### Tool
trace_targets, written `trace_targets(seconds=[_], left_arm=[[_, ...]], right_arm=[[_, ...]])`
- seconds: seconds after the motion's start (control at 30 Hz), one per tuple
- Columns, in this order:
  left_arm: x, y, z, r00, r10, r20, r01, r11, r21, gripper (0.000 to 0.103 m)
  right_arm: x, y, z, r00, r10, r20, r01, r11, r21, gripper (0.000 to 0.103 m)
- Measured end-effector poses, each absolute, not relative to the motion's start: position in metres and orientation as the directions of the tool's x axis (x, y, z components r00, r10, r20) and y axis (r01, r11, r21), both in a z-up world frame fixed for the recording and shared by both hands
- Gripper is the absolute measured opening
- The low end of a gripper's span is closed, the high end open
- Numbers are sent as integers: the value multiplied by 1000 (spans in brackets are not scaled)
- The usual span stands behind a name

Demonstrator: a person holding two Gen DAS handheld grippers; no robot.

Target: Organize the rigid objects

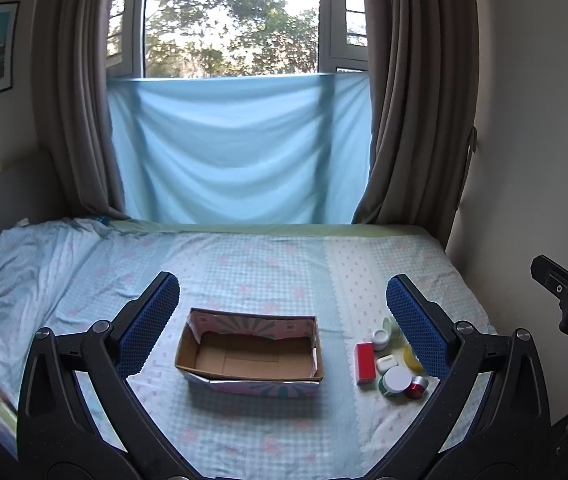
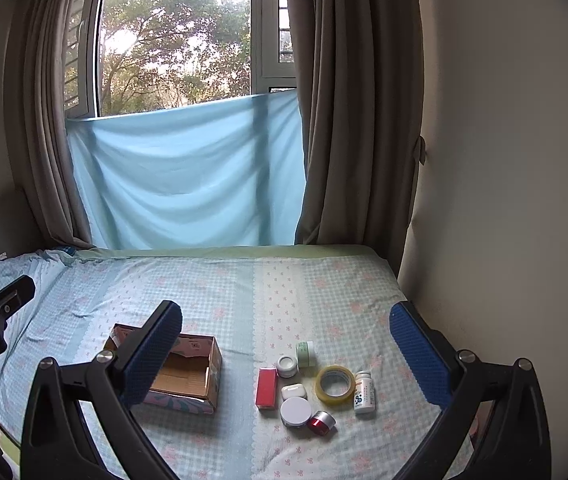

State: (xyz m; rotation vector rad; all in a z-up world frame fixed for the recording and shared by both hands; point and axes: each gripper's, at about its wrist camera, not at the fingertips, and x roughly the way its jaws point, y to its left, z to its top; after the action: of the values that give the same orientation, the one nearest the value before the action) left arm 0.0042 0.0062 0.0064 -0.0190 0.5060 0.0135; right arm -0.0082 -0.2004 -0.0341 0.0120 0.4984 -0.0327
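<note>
**Inspector:** Status first. Cardboard box [image 1: 250,354] sits open and empty on the bed [image 2: 220,280], left of the clutter. Left gripper [image 1: 284,320] hangs above it with its pads spread wide, holding nothing. Right gripper [image 2: 286,344] is likewise spread and empty, over the small items.

**Operator:** Where do the items lie?

**Inspector:** Well to the right of the box, in one tight cluster: red box [image 2: 266,387], white case [image 2: 293,392], white-lidded jar [image 2: 295,411], red tin [image 2: 322,421], tape roll [image 2: 335,384], pill bottle [image 2: 364,393], small white jar [image 2: 286,366] and green jar [image 2: 305,354]. Several touch or nearly touch.

**Operator:** Recommended first pick?

**Inspector:** In my judgement, an outer piece: the pill bottle or the red box. Each has a free side, so the pads can straddle it without nudging a neighbour. Close across the narrow faces, low on the body.

**Operator:** Risks?

**Inspector:** The bedding is soft, so a hard downward press may tip the bottle or roll the round jars. The box is light and its torn front wall is low; the left gripper could steady its rim during placement.
</note>
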Motion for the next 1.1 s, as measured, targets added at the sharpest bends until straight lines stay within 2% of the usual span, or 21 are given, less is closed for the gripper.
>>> trace_targets(seconds=[0.17,0.3,0.43,0.8,1.1], left_arm=[[7,4,5,870,8,-493,-19,1000,-18,103],[18,-5,-1,848,-9,-530,-7,1000,-29,103],[37,-27,-22,809,-33,-587,12,999,-40,103],[119,-114,-139,593,-105,-798,45,994,-97,103],[190,-160,-254,388,-109,-915,82,993,-83,103]], right_arm=[[-9,-205,-33,886,-23,-463,38,999,23,103],[-3,-217,-38,868,0,-496,38,997,67,103],[2,-236,-51,844,-30,-536,61,997,39,103],[54,-318,-138,734,-52,-677,77,997,7,103],[109,-369,-244,573,-50,-818,122,992,25,103]])
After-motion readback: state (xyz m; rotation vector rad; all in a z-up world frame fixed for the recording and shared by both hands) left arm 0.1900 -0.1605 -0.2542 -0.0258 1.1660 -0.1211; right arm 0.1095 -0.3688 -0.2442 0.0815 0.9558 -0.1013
